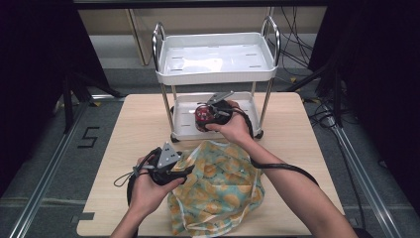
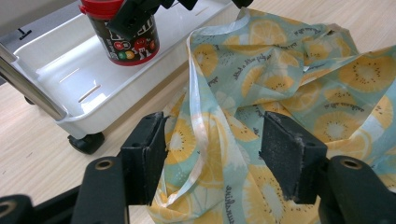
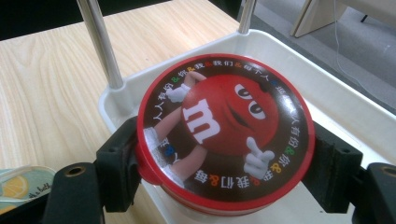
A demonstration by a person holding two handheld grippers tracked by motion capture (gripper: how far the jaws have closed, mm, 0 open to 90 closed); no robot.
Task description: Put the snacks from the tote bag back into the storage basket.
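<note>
Showing a red cartoon lid, the dark candy jar [image 3: 225,135] stands upright.

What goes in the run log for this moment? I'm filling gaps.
right gripper: shut on candy jar, over cart lower tray | left gripper: open around fruit-print bag edge | table

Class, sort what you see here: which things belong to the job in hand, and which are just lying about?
Part of the job:
- candy jar, clamped in the right gripper
- white cart, jar over its lower tray
- lemon-print bag, between the open left gripper jaws

Just lying about:
- cables on the floor behind
</note>
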